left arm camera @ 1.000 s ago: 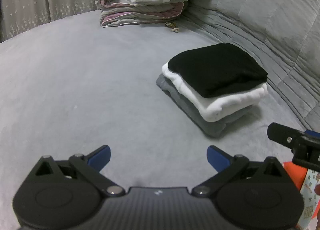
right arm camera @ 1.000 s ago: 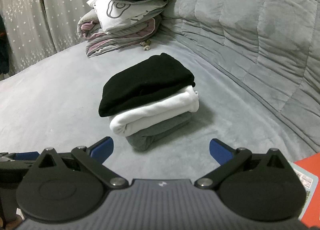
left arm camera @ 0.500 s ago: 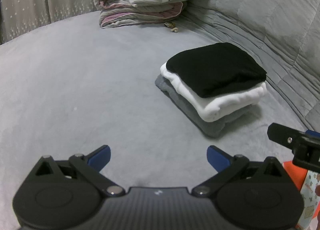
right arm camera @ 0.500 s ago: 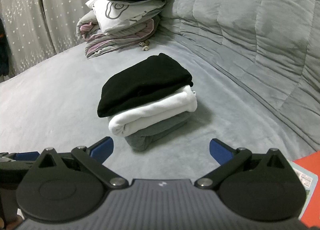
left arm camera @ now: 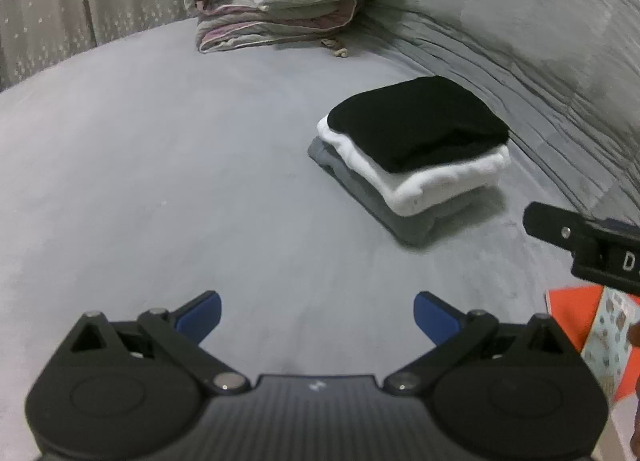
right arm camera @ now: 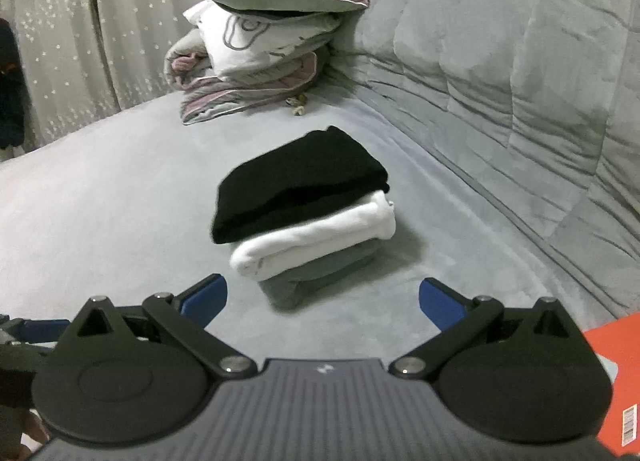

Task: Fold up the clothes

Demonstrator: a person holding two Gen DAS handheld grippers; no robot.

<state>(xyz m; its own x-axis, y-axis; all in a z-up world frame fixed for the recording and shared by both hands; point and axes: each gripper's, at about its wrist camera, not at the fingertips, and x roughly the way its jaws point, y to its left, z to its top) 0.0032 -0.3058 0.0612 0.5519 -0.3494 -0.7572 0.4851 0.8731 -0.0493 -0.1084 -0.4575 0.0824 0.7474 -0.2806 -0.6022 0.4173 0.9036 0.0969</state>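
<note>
A stack of three folded garments rests on the grey bed [left arm camera: 160, 189]: a black one [left arm camera: 420, 121] on top, a white one [left arm camera: 432, 181] under it, a grey one [left arm camera: 372, 201] at the bottom. The right wrist view shows the same stack, black [right arm camera: 300, 189] over white [right arm camera: 320, 245] over grey [right arm camera: 316, 277]. My left gripper [left arm camera: 318, 317] is open, low over bare bed, short and left of the stack. My right gripper [right arm camera: 323, 303] is open with nothing in it, just in front of the stack. Part of the right gripper's body [left arm camera: 580, 245] shows at the left view's right edge.
Folded quilts and pillows [right arm camera: 264, 53] are piled at the bed's far end, with a small knotted object [right arm camera: 298, 105] beside them. A padded grey backrest [right arm camera: 520, 81] runs along the right. A spotted curtain [right arm camera: 80, 41] hangs behind. An orange box [right arm camera: 620, 373] lies at lower right.
Both grippers have drawn back slightly from the stack and stay open. The stack has not moved.
</note>
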